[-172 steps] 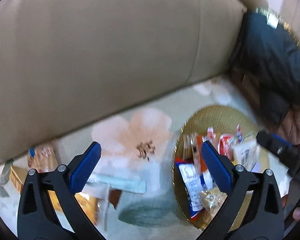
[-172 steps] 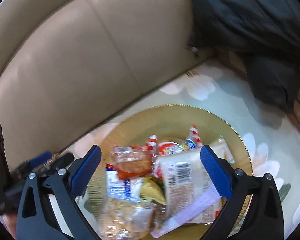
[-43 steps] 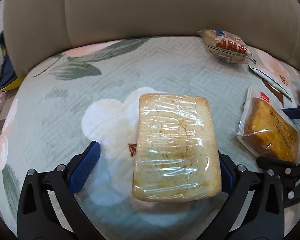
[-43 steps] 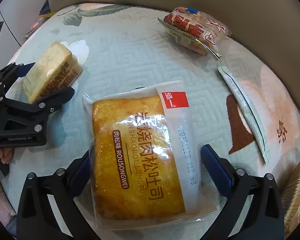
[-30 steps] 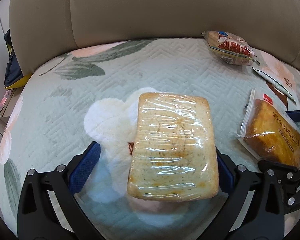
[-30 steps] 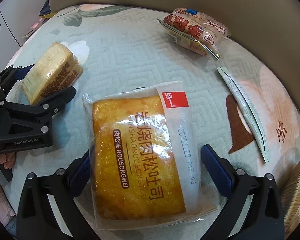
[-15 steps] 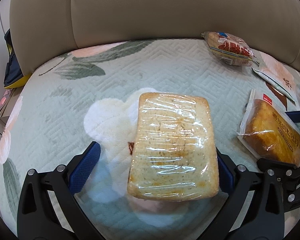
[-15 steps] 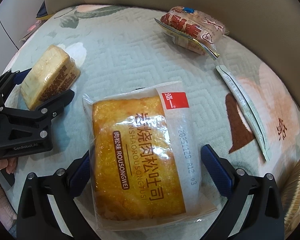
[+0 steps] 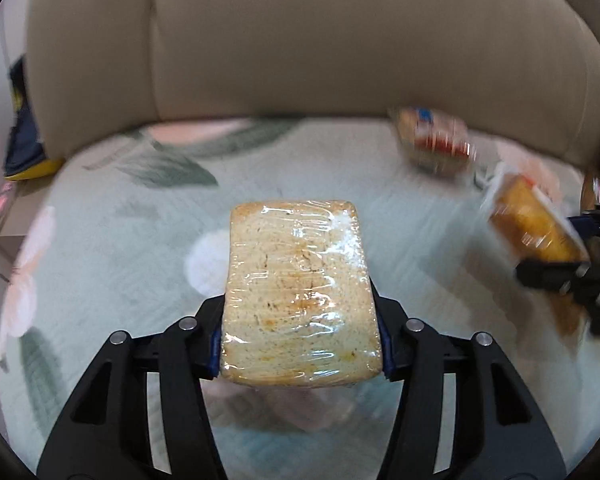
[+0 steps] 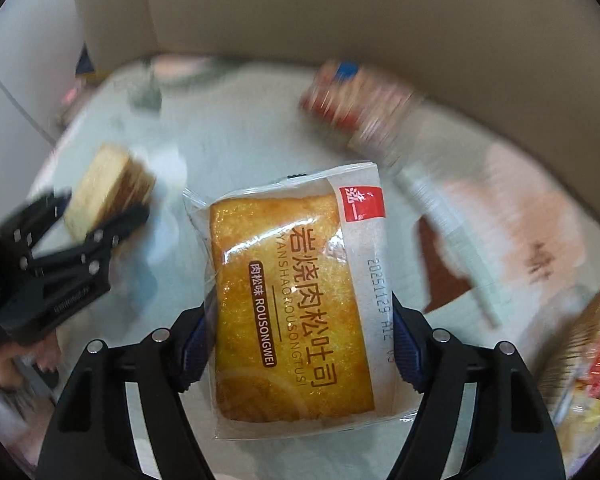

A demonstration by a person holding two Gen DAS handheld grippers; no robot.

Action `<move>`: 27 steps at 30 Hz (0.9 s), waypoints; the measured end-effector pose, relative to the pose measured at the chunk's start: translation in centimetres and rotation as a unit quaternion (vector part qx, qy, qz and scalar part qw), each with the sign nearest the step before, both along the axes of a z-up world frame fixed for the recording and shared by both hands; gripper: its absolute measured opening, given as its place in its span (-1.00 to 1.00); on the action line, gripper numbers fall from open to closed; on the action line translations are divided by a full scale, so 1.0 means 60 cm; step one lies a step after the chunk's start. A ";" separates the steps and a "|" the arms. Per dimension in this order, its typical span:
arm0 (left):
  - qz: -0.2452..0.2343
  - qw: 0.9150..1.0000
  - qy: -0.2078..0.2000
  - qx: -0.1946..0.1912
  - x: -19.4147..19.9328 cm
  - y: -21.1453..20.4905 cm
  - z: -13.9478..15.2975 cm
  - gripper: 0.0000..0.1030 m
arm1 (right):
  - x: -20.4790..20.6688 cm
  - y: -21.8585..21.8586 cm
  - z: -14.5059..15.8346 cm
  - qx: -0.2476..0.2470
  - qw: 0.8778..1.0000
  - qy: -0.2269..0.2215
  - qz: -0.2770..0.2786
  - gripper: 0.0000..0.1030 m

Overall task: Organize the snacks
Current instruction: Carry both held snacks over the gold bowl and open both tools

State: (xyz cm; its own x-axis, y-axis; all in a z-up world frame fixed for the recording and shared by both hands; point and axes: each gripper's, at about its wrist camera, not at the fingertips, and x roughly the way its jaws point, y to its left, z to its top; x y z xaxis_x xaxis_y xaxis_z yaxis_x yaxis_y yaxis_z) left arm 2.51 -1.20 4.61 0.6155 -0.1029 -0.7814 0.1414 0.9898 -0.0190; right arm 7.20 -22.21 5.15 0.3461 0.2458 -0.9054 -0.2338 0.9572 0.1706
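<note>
While both grippers carry a snack, each should travel level with steady pressure, since soft bread crushes easily. Left gripper has its jaws clamped on the clear-wrapped toast; right gripper is clamped on the yellow toast packet. A red-printed snack bag lies at one o'clock on the floral quilted cover. Beige sofa cushions stand at twelve o'clock.

Right gripper clamps the toast packet from both sides — label up, raised over the floral cushion. Off left, the left gripper grips a wrapped bread slice; a red snack pack lies beyond, blurred.
</note>
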 end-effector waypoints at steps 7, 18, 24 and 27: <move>-0.084 0.994 -0.067 0.022 0.000 -0.115 0.138 0.07 | -0.047 -0.165 0.107 0.078 0.988 -0.068 -0.116 0.42; -0.222 0.969 -0.076 -0.073 0.021 -0.392 0.232 0.07 | -0.153 -0.391 0.118 0.006 0.948 -0.084 -0.307 0.42; -0.294 0.951 -0.023 -0.092 0.019 -0.530 0.196 0.93 | -0.190 -0.498 0.070 -0.048 0.908 -0.037 -0.415 0.91; -0.283 0.957 -0.010 -0.056 0.030 -0.544 0.168 0.94 | -0.200 -0.525 0.046 -0.002 0.894 -0.015 -0.449 0.91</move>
State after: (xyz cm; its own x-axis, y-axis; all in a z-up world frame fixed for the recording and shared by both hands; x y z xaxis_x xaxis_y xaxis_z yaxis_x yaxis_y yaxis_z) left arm 4.29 -33.83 14.71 0.4510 -0.5066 -0.7348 0.6560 0.7464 -0.1120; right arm -4.82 -53.69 7.92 0.4267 -0.1462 -0.8925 0.6235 0.7624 0.1732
